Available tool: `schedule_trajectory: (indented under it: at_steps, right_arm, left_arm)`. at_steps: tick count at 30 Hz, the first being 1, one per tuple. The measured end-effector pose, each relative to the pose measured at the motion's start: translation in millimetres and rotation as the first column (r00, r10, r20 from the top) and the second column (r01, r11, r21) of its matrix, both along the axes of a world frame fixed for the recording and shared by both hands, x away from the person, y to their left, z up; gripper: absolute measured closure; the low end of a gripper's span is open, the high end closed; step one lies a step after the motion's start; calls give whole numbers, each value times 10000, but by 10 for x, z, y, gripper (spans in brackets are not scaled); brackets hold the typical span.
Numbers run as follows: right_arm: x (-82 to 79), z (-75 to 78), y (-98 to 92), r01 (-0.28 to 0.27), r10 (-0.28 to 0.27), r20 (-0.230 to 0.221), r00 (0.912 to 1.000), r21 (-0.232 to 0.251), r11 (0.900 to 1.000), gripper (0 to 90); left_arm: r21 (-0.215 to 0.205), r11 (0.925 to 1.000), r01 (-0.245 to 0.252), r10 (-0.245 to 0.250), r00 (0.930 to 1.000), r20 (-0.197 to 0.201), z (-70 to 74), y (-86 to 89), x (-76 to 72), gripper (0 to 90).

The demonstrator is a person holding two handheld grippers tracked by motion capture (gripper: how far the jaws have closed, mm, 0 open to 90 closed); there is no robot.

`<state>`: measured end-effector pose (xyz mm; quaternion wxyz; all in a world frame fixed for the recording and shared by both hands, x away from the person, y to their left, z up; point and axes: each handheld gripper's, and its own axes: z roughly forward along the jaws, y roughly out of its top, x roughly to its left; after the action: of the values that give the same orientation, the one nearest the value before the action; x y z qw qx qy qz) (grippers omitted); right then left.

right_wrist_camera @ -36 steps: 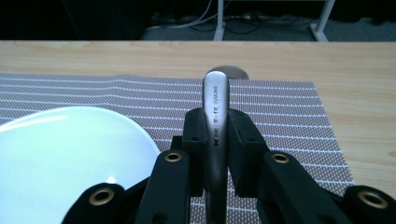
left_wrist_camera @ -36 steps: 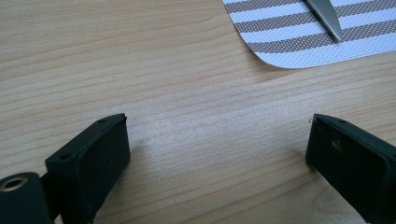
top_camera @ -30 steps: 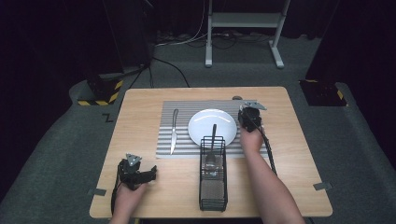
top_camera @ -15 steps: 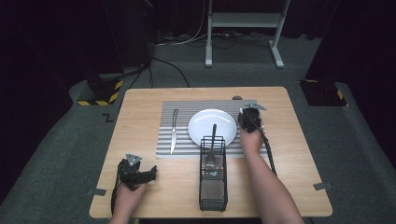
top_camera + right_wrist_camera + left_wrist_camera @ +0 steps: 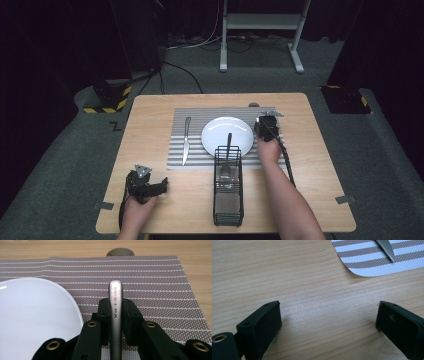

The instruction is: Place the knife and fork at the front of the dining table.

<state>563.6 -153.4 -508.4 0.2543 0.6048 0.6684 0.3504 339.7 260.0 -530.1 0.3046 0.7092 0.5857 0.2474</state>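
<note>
While the left gripper (image 5: 150, 186) sits at the lower left of the high view on bare wood, its jaws stand wide apart with nothing between them. Knife (image 5: 186, 139) lies on the striped placemat (image 5: 195, 150), up and right of it, well apart. Centre frame: white plate (image 5: 227, 135); below it a black wire basket (image 5: 228, 200) holding a piece of cutlery. Right gripper (image 5: 115, 315), just right of the plate, is clamped on a metal utensil handle (image 5: 115, 302) above the mat. Wooden table (image 5: 150, 120); grey carpet, dark room, metal stand behind.
</note>
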Motion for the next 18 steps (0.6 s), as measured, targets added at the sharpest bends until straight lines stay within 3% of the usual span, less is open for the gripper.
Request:
schedule_trajectory:
  at_steps: [9, 12, 18]
  right_arm:
    - [16, -4, -19, 22, -21, -198, 9998, 69, 10000, 769]
    - [21, 5, -30, 40, -36, -241, 9997, 146, 9999, 724]
    - [-11, 114, -41, -173, 173, -147, 9997, 44, 9998, 685]
  left_arm:
    - [-1, 10000, -1, 1, 10000, 2, 0, 0, 0, 64]
    - [-1, 10000, 1, -1, 10000, 3, 0, 0, 0, 64]
    - [2, 10000, 3, -3, 10000, -1, 0, 0, 0, 64]
